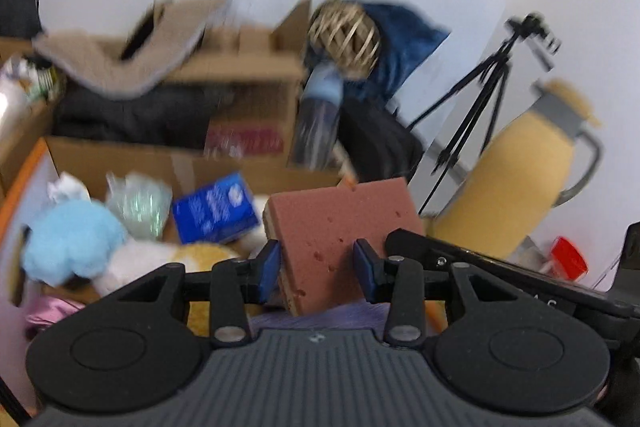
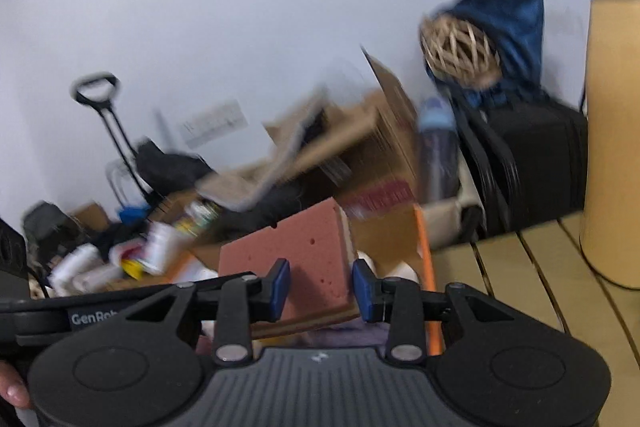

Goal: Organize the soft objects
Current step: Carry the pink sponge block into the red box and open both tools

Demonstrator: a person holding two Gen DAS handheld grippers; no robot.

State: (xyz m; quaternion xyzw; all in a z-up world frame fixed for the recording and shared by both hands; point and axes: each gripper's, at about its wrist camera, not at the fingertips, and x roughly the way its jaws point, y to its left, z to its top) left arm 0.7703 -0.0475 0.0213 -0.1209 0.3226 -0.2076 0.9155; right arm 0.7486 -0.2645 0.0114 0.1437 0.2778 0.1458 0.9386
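Left gripper point(image 1: 316, 269): blue pads clamped on opposite faces of a reddish-pink sponge point(image 1: 344, 227), tan layer along one edge; held upright above an open cardboard box point(image 1: 132, 153).

Right gripper point(image 2: 321, 285): blue pads closed on the same sponge point(image 2: 304, 259) from the other end. Both claws narrow, sharing one load; the sponge hangs in the air between them, resting on nothing.

Handling note: judged mid-carry toward the box of soft goods. Keep both grips level and moving together so the foam neither twists nor tears; bring it over a free spot in the box before either claw lets go. Squeeze lightly, since the sponge would deform under pressure and could spring out.

Box contents, left view: light-blue plush toy point(image 1: 72, 243), white and yellow plush beside it, crinkled clear bag point(image 1: 138, 205), blue printed carton point(image 1: 216, 213), pink satin item at the lower left. Orange rim point(image 2: 426, 259) along the box edge.

Surface: pale wooden slatted tabletop point(image 2: 520, 267), to the right of the box.

Room: plain white wall; further cardboard boxes stacked behind; woven rattan ball point(image 1: 346, 35) against blue cloth; bottle with a blue cap point(image 1: 320, 115); black tripod point(image 1: 480, 99); tall yellow jug with a grey handle point(image 1: 516, 179); trolley handle point(image 2: 96, 87). Background blurred; finer detail unreadable.
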